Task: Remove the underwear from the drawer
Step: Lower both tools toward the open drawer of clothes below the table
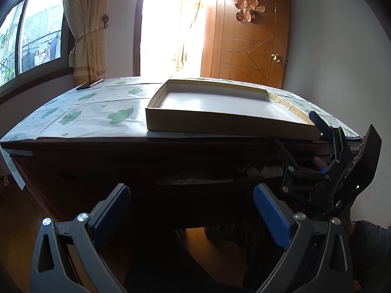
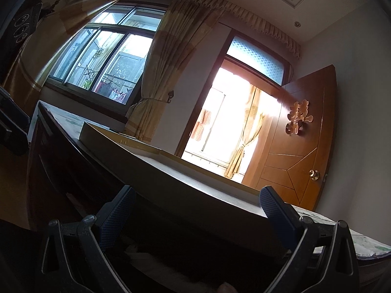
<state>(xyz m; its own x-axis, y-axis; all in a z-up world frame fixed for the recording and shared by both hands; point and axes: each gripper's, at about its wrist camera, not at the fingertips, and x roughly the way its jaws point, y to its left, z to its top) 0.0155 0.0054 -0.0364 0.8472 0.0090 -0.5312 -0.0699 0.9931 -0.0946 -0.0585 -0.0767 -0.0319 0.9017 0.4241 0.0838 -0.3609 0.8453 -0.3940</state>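
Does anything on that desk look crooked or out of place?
Yes. The shallow cardboard tray sits skewed to the desk top, and its near right corner juts over the front edge. Below, the drawer is slightly open with pale fabric showing.

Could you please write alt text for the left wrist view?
The open left gripper faces a dark desk's slightly open drawer, pale fabric inside. The open right gripper reaches at the drawer's right. An empty tray sits on top.
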